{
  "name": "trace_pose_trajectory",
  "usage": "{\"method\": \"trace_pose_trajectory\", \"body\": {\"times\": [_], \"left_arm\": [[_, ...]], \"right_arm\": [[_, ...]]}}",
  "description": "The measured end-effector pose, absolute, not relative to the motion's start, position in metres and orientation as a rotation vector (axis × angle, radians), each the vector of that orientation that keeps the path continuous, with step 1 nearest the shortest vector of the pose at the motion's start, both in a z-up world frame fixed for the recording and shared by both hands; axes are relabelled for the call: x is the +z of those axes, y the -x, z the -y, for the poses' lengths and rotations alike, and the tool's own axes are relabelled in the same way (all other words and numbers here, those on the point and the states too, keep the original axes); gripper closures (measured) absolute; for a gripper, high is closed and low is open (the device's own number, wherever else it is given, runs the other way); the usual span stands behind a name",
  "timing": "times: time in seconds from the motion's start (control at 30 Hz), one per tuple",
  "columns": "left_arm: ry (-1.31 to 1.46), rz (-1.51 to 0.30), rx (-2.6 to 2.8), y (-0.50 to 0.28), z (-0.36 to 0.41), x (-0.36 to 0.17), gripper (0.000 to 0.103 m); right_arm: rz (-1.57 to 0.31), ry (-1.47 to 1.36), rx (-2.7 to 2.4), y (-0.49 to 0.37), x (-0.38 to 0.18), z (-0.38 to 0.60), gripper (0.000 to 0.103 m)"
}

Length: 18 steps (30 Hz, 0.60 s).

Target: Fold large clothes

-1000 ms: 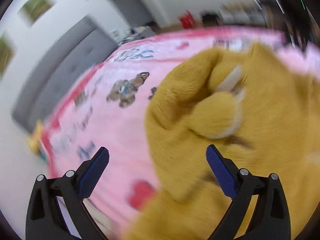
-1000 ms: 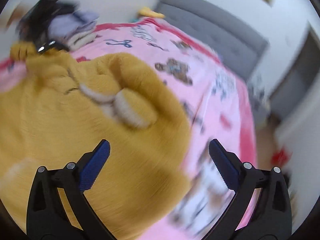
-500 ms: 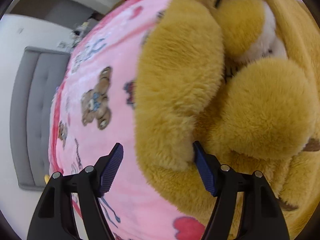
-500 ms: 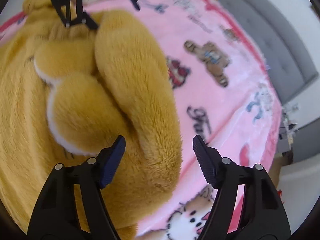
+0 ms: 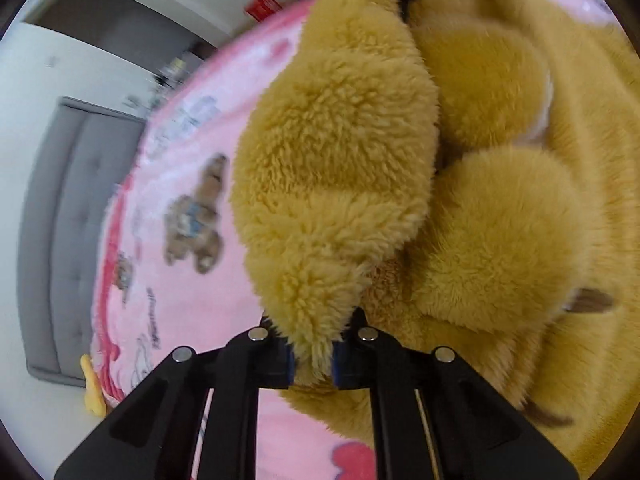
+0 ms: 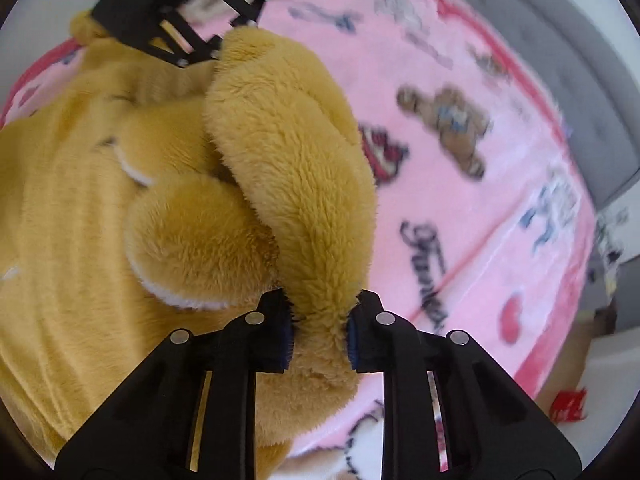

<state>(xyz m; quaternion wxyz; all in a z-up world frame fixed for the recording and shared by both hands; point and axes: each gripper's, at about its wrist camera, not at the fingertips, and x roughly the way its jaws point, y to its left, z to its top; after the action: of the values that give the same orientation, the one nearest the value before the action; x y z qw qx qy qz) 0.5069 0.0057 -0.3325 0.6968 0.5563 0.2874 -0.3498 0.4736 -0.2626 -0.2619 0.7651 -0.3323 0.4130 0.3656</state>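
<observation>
Pink cartoon-print blanket (image 5: pixel 168 280) beside grey padded headboard (image 5: pixel 52 216).

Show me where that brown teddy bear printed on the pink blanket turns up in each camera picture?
Left wrist: teddy bear at left of middle, left of the fleece.
Right wrist: teddy bear at upper right, right of the fleece.
Shared landmark: the grey headboard, beyond the blanket.

Bare pink blanket (image 6: pixel 480 216) lies open beside the bulky fleece garment (image 6: pixel 72 216), headboard (image 6: pixel 560 60) beyond
</observation>
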Motion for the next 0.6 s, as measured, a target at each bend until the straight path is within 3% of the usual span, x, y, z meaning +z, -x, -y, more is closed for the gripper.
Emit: {"method": "trace_pose_trajectory", "body": {"times": [0.3, 0.6], "left_arm": [[-1.105, -0.459, -0.793, -0.370, -0.052, -0.265, 0.091], [-1.134, -0.503, -0.905, -0.256, -0.060, -0.300, 0.091]], "right_arm": [[-0.608, 0.791, 0.744, -0.338, -0.201, 0.256, 0.085], [-0.658, 0.966, 0.870, -0.217, -0.248, 0.228, 0.085]]}}
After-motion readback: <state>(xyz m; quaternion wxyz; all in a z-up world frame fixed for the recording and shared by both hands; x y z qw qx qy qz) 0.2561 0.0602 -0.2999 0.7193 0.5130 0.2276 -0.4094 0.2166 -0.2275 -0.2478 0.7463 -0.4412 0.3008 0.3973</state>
